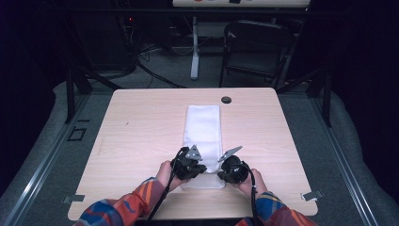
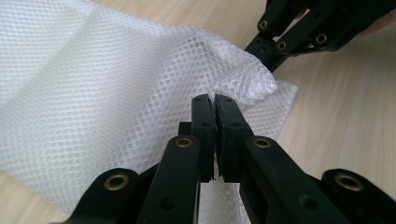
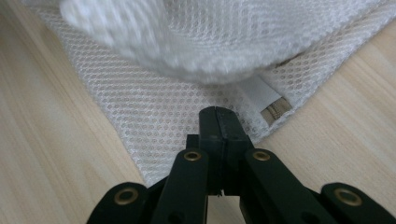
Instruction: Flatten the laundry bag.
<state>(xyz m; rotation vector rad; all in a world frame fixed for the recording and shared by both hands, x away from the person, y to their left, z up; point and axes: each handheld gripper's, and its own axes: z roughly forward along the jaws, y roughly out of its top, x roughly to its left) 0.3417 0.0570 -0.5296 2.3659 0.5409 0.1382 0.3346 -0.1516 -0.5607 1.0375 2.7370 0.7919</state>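
1. The white mesh bag point(image 1: 203, 132) lies lengthwise down the middle of the light wooden table point(image 1: 136, 136), its near end between my hands.
2. It is fine honeycomb netting; a zipper end point(image 3: 275, 112) with white tape shows at one corner.
3. My left gripper point(image 2: 215, 105) is clamped on a raised fold of the mesh.
4. My right gripper point(image 3: 218, 114) is pinched tight on the bag's edge, with the netting bunched above it.
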